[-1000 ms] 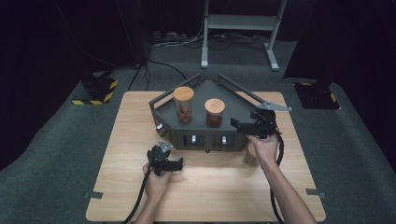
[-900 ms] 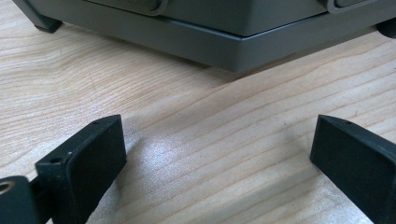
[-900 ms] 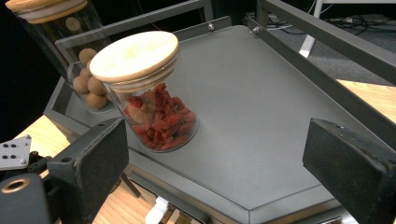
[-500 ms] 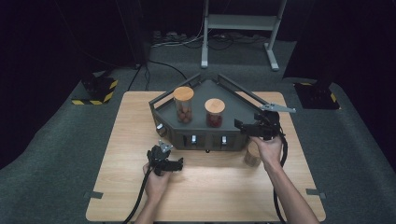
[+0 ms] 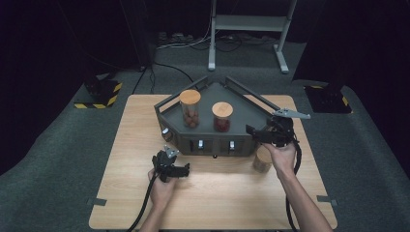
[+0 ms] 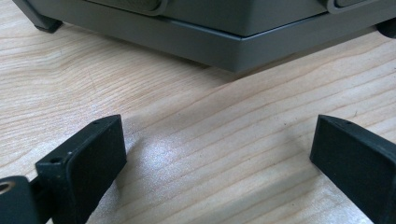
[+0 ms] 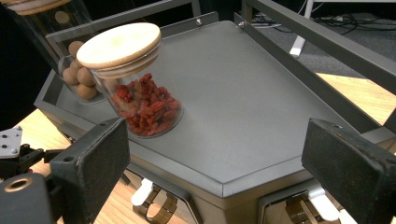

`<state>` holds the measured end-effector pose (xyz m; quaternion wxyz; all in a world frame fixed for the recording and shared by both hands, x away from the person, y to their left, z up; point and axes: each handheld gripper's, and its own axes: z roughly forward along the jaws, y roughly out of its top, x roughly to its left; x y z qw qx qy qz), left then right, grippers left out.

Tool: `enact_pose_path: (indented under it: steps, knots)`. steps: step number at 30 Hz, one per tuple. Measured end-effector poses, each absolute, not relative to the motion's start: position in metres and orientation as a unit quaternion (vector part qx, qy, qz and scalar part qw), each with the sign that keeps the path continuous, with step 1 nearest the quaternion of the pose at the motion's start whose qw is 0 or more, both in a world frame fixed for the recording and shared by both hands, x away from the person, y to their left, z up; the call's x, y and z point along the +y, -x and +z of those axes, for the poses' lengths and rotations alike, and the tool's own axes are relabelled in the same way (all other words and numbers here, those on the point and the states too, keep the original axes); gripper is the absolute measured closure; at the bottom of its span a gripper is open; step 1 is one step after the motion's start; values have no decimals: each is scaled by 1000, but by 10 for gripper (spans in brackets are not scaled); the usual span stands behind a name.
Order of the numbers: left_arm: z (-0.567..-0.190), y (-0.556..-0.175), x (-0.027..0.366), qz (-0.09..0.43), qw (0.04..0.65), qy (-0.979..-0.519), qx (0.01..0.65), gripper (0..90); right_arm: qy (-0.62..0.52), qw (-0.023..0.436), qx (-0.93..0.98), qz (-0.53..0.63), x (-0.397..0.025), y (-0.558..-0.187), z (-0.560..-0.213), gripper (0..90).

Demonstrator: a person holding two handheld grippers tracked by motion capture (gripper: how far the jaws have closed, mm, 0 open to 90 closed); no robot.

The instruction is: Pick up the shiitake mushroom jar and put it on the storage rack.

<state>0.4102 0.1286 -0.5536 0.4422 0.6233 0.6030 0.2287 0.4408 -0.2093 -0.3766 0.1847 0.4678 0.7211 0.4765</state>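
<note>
Two wooden-lidded glass jars (image 5: 222, 117) on grey tray (image 5: 251, 110); third jar (image 5: 262, 161) on tabletop (image 5: 217, 188). Right tool (image 5: 255, 131) wide, empty above tray; left tool (image 5: 170, 163) wide, idle.

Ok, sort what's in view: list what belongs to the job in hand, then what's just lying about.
In the job:
right gripper, jaws open
red-filled jar
grey tray
jar on the table

Lying about:
left gripper, jaws open, resting on the table
jar of brown balls
black-and-yellow block on the floor
</note>
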Motion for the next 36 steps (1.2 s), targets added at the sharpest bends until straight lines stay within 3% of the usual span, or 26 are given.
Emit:
enact_pose_path:
  steps: [36]
  knots:
    - [-554, -410, 128, 228, 443, -622, 603, 33, -480, 205, 710, 472, -242, -421, -393, 78]
